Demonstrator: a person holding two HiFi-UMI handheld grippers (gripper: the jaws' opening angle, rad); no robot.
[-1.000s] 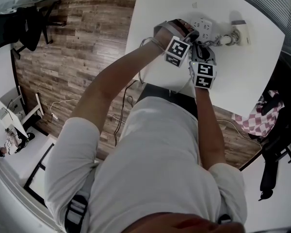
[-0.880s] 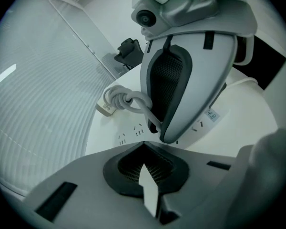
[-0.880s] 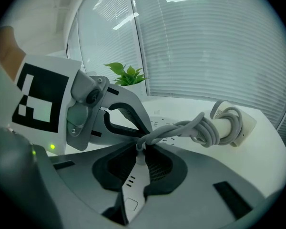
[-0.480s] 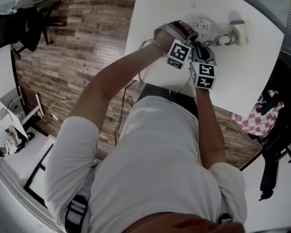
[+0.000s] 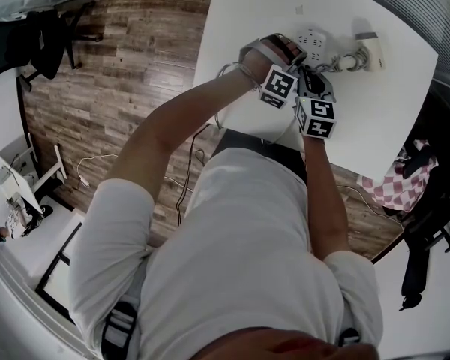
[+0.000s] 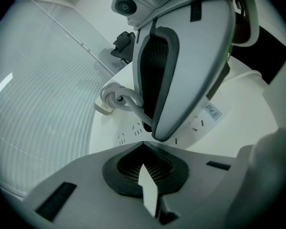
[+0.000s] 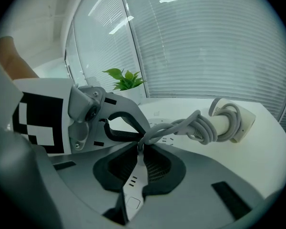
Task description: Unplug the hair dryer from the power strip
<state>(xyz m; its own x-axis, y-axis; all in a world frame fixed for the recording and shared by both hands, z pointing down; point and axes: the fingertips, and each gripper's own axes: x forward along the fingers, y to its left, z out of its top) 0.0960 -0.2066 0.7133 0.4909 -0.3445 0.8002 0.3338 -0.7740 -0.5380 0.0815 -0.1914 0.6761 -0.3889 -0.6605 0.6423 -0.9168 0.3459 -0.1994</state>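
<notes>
1. Upper right of the head view: the white bench [image 5: 375, 126] carries it all. The power strip [image 5: 313, 37] sits there, and just to its right lies the hair dryer [image 5: 371, 51], its grey cord [image 7: 195, 128] wound in loops round the body.
2. Right hand-held gripper [image 7: 139, 147]: the jaws have just been closing and stand at a narrow slit. The free run of the cord dives straight in between the tips, so it's pinched at the plug end. The plug itself is hidden behind those tips.
3. Left hand-held gripper [image 6: 143, 145]: jaws together, nothing between them. Its tips point down at the strip's socket face, close beside the right one. It looks like a hold-down, though I can't confirm contact.
4. The plug should be small and hard, gripped tight by its socket, so it wants a firm, straight pull.
5. The cord is soft and rubbery, and likely to flex or slide in the pads. The better hold is low, on the plug body.
6. The strip looks light and will probably lift with the plug unless it's pinned down. A tug on the coil could also drag the dryer.
</notes>
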